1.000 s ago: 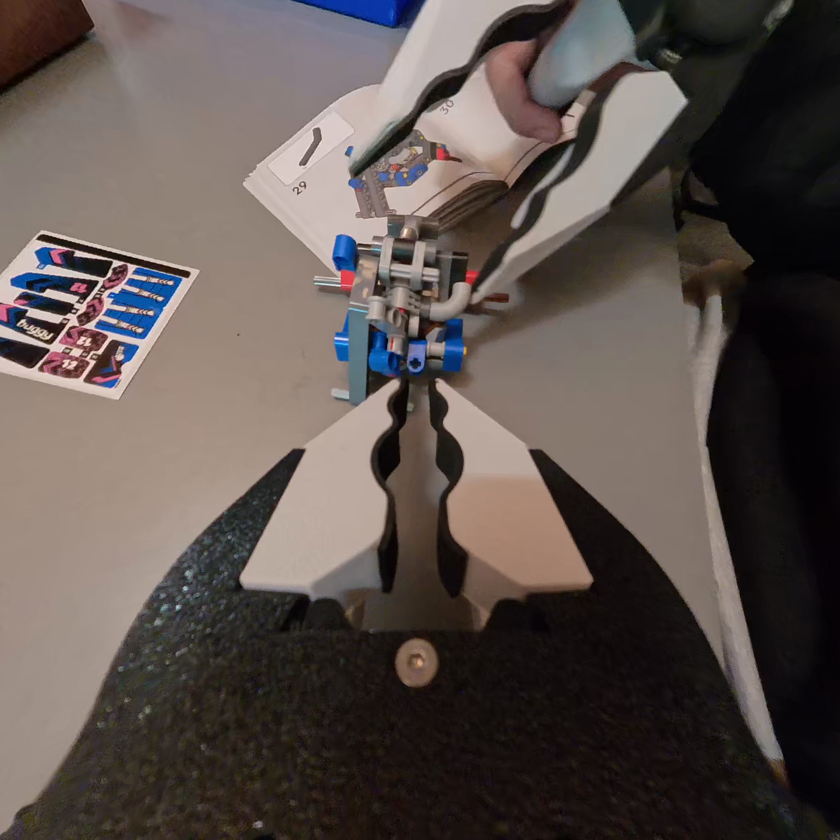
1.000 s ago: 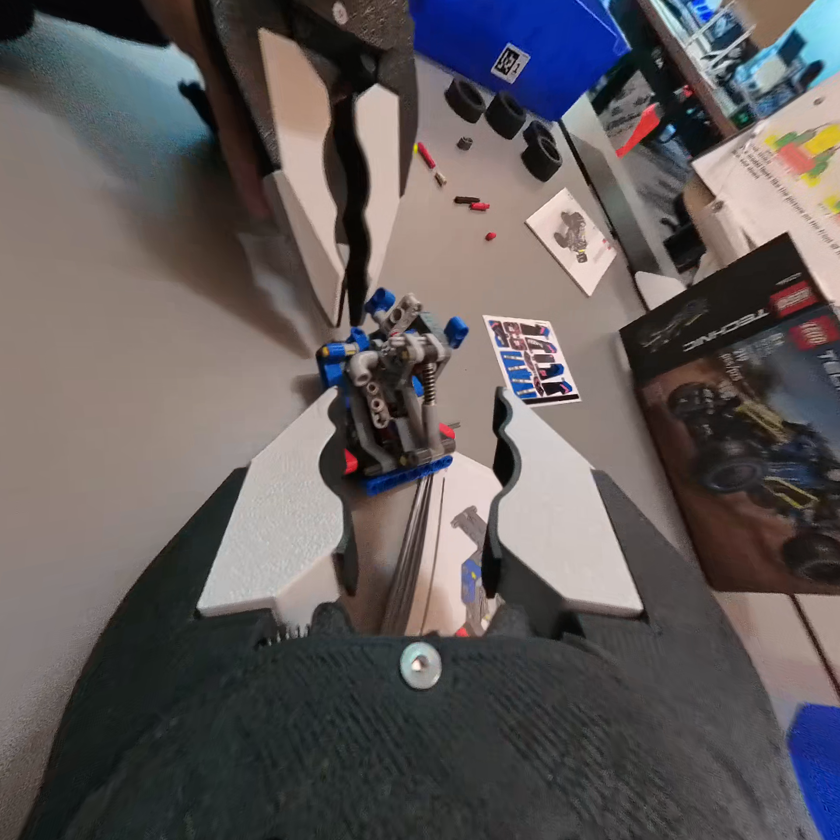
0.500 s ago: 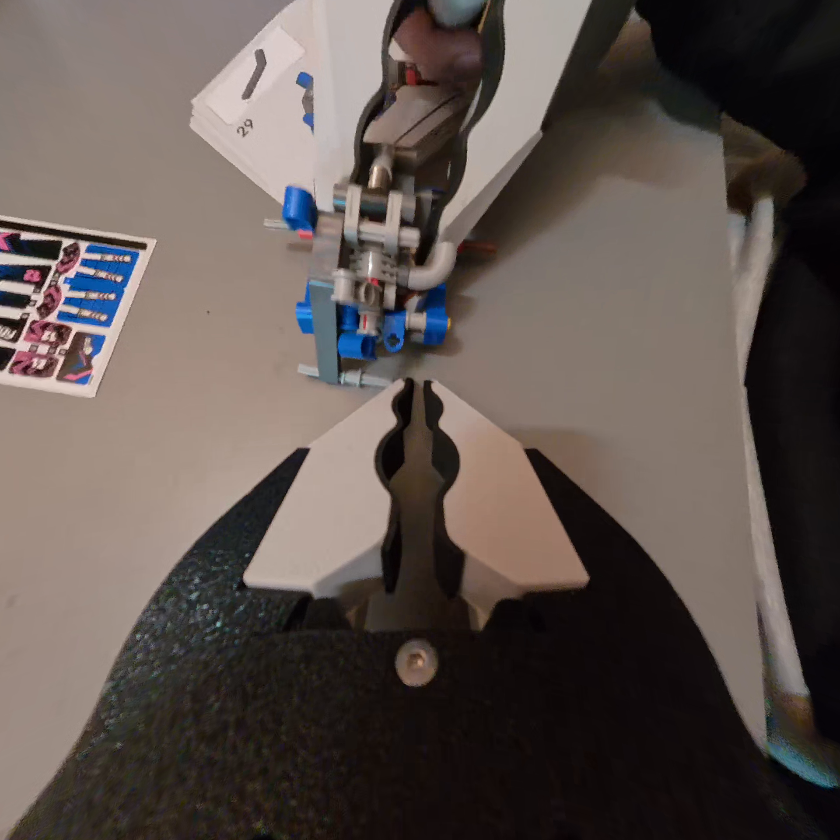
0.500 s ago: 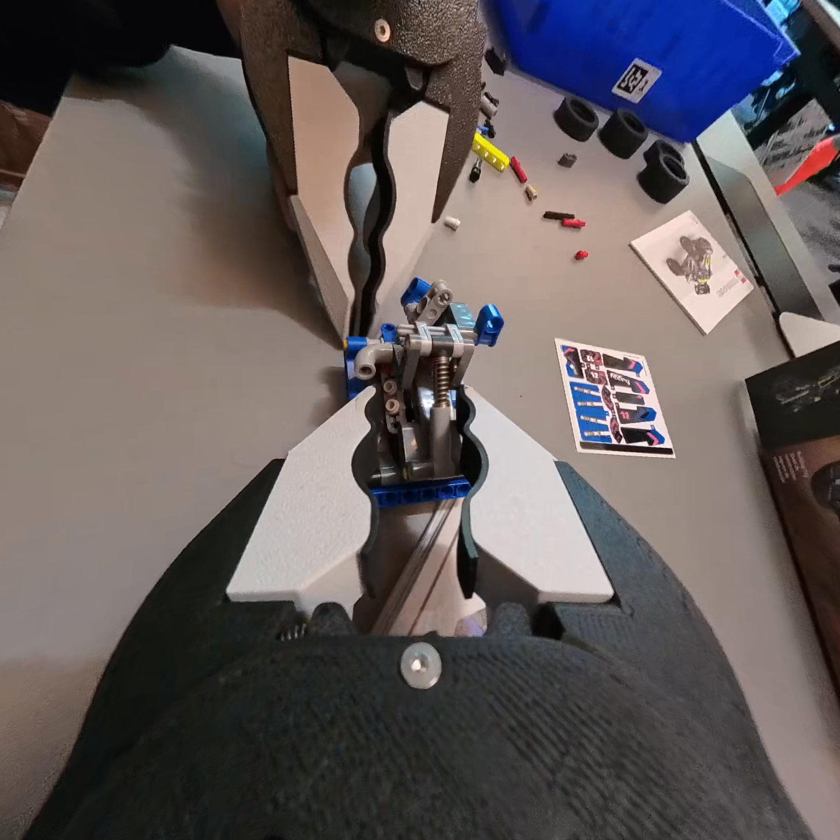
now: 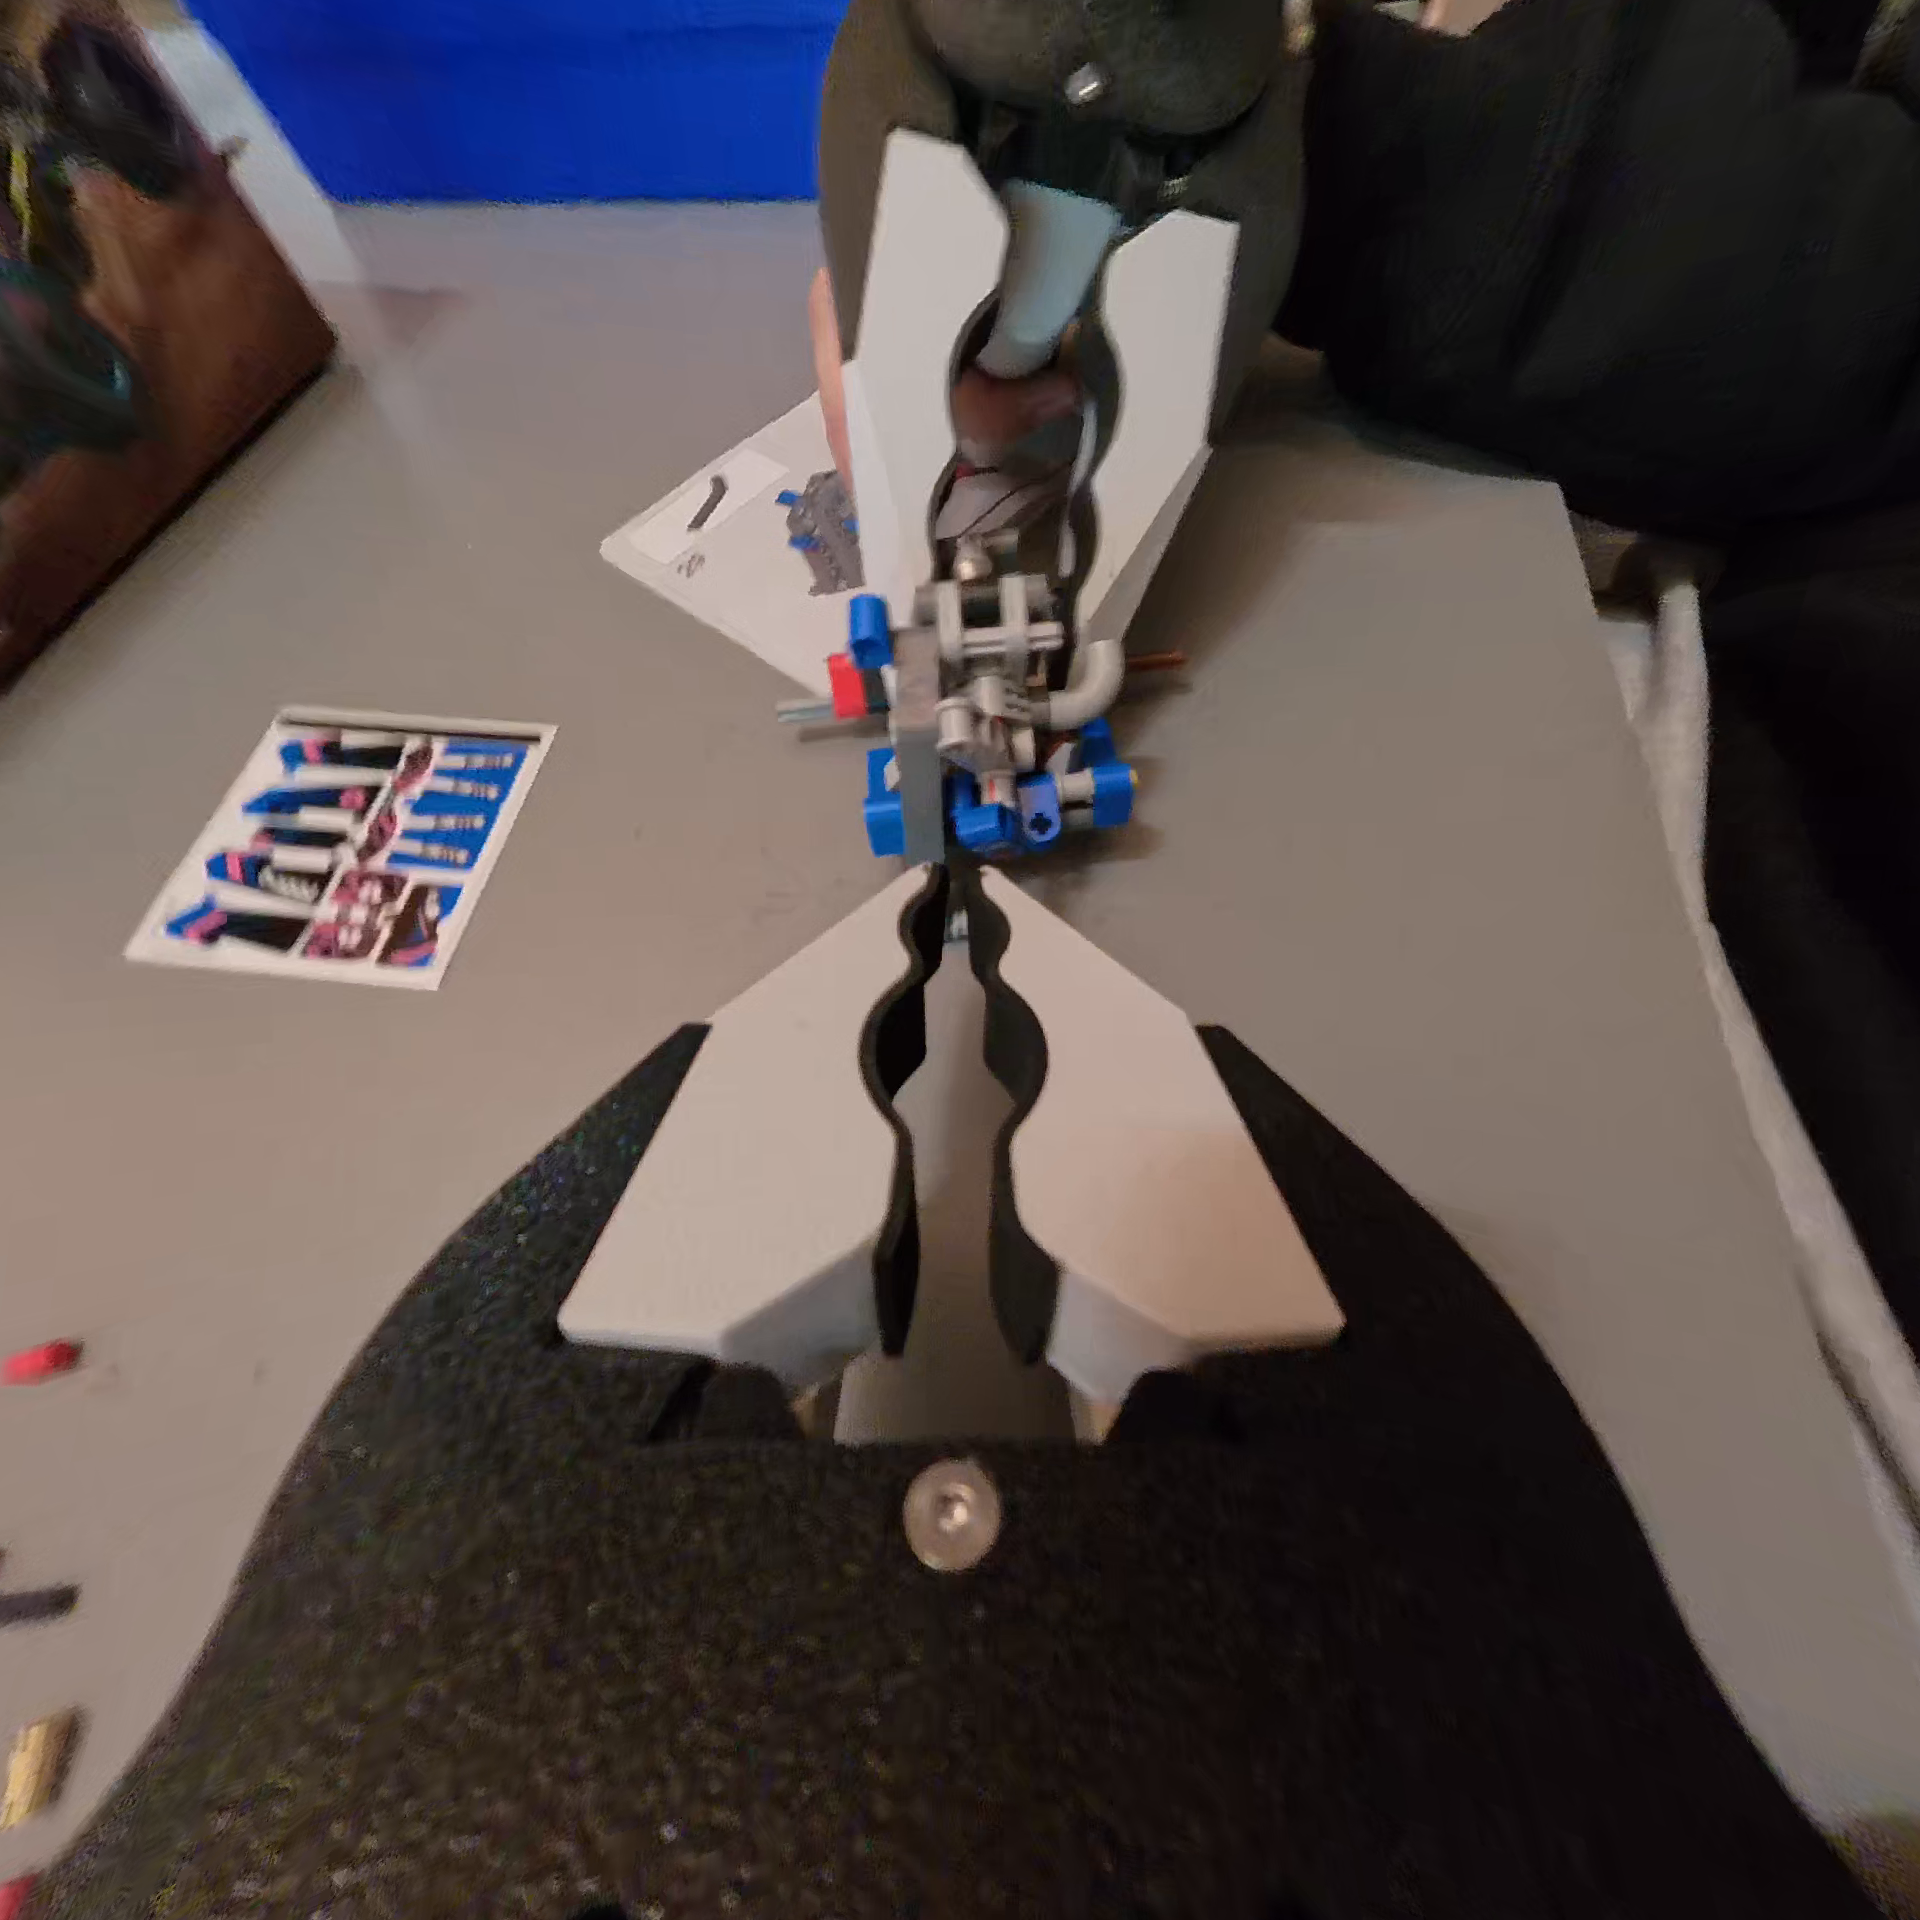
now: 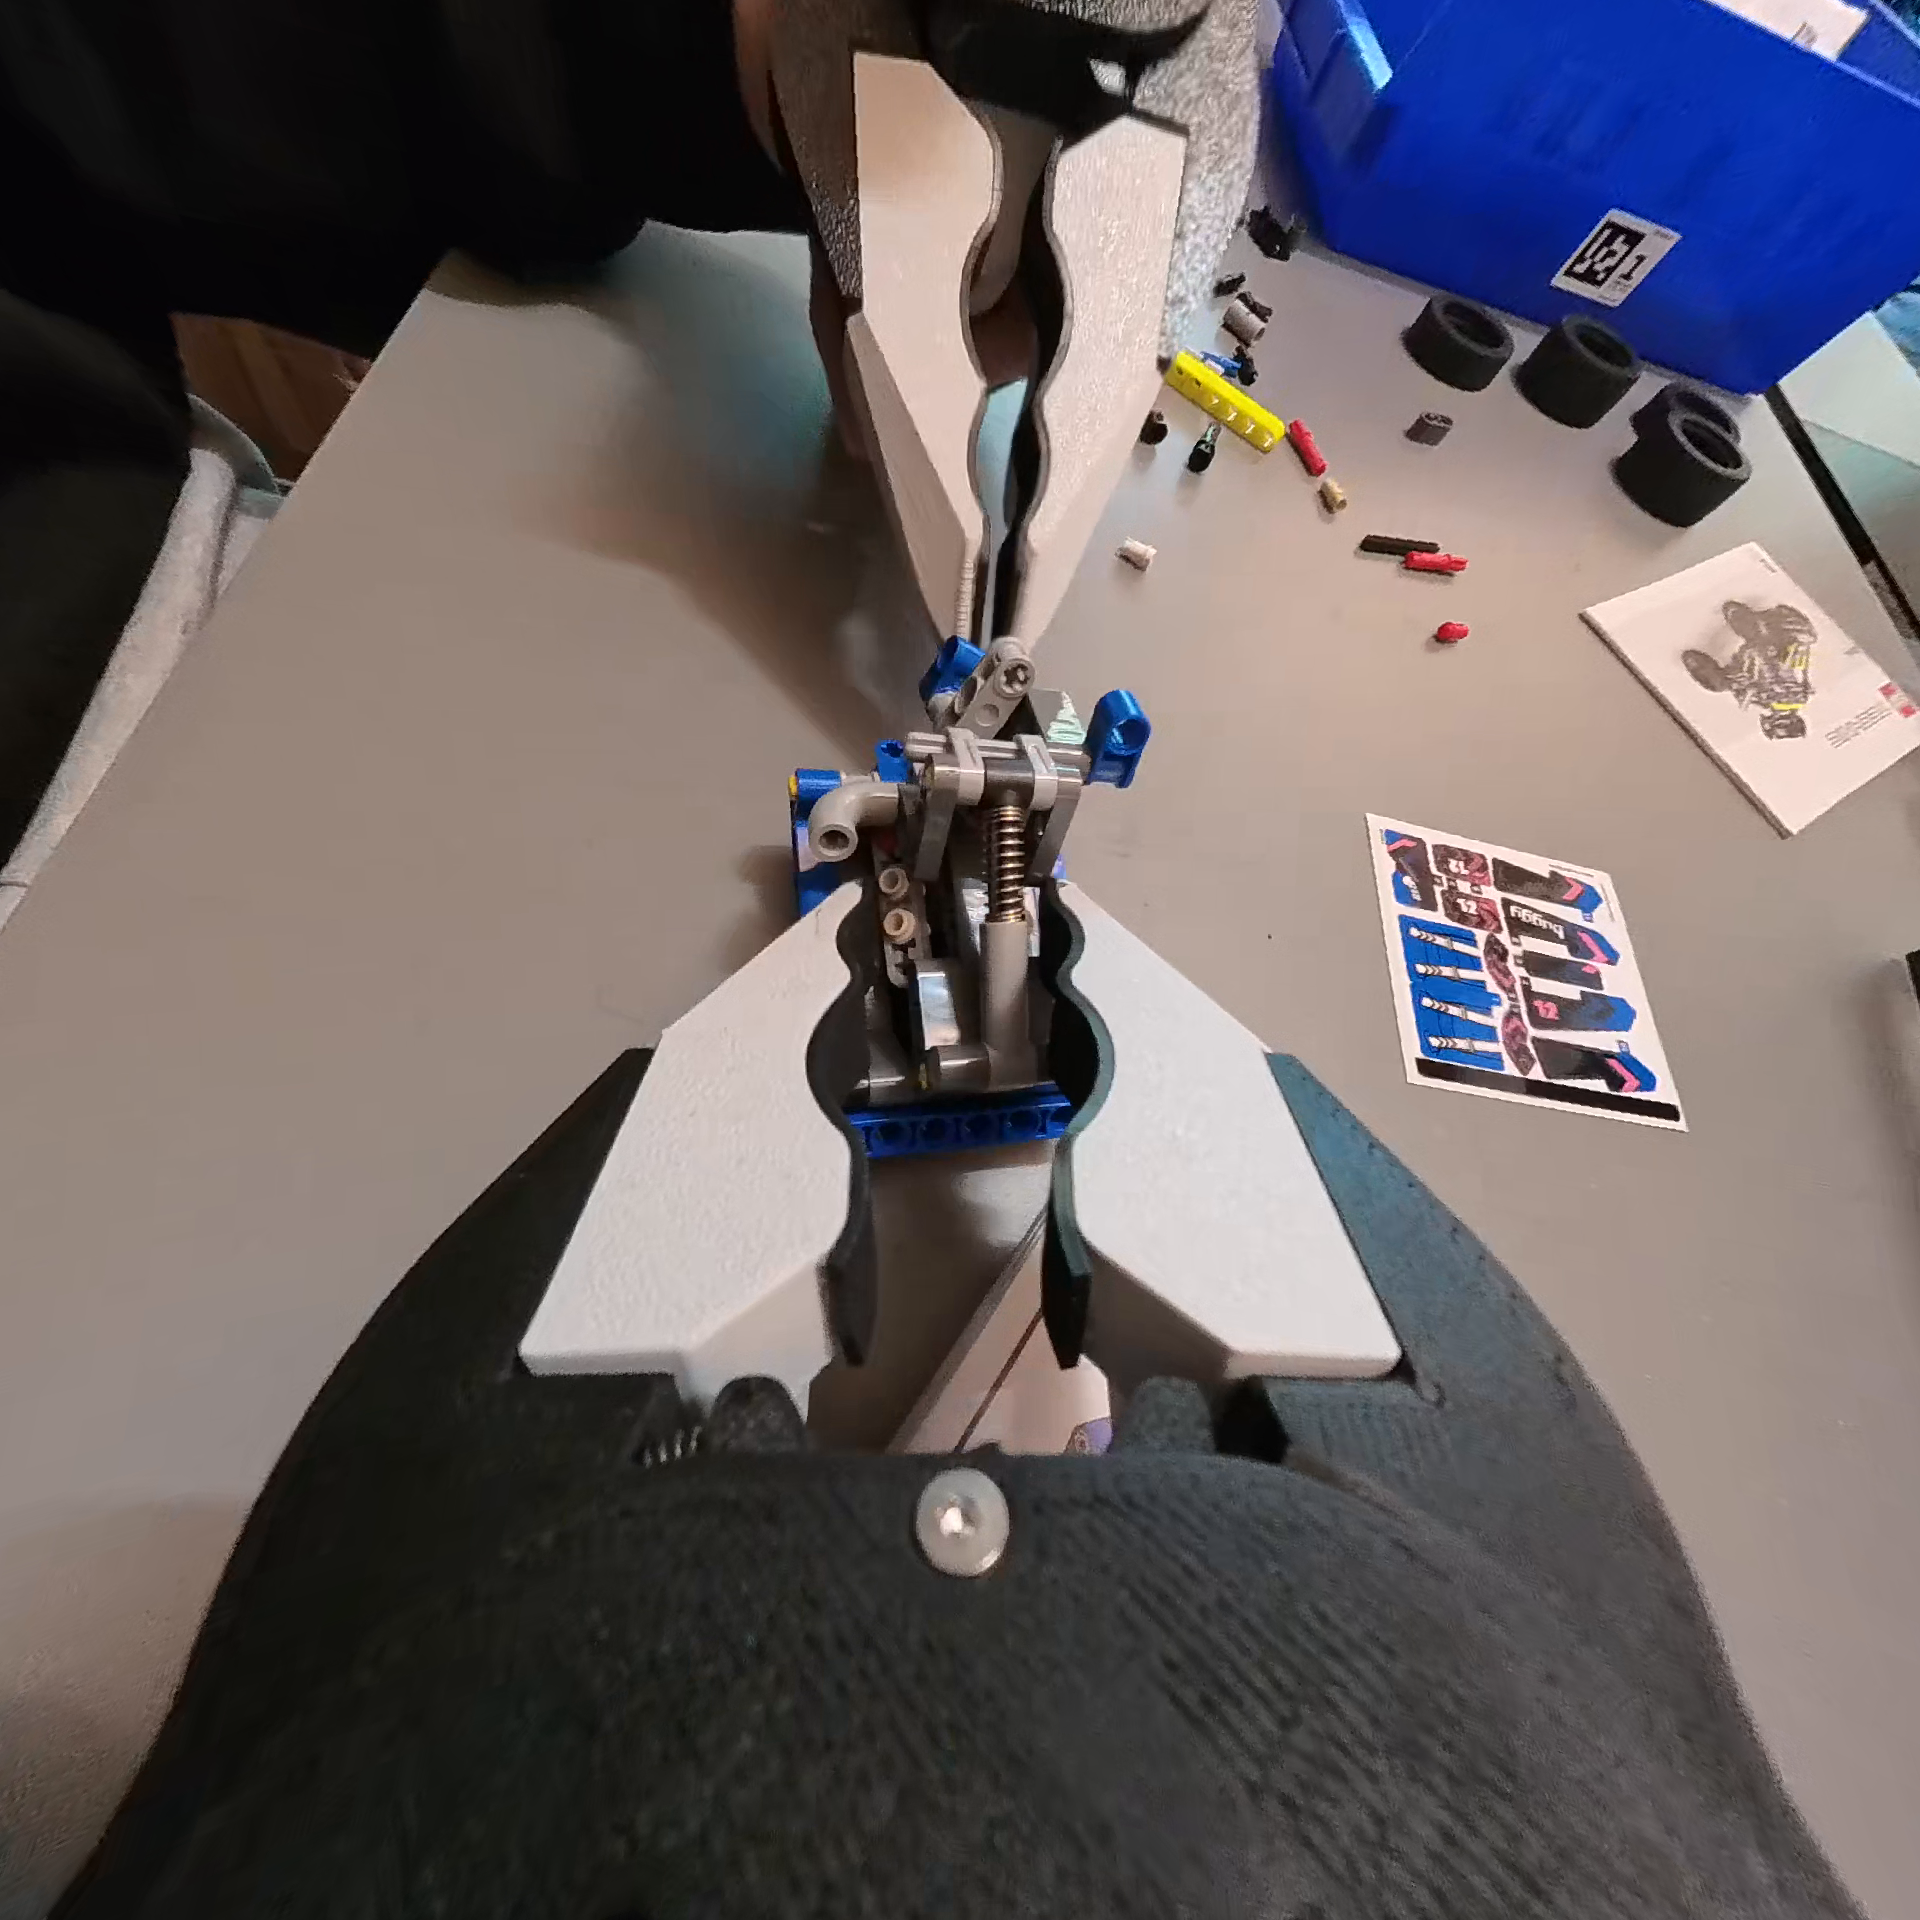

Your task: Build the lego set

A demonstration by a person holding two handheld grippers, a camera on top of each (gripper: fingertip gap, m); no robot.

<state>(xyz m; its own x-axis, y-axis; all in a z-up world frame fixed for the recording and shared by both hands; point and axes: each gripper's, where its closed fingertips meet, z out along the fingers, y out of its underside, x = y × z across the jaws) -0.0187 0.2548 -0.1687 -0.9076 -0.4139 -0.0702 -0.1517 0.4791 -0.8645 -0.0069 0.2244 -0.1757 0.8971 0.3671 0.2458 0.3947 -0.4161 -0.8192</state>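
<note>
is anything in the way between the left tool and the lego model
Nothing visible. The left tool, nearly shut, has its tips right at the near blue end of the lego model, with only bare table around. The right tool grips the far end.

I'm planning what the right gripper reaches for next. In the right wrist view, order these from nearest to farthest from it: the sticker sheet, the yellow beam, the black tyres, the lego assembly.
1. lego assembly, clamped in the right gripper.
2. sticker sheet, on its right.
3. yellow beam, farther ahead, right of the left gripper.
4. black tyres, far right, by the blue bin.
</note>
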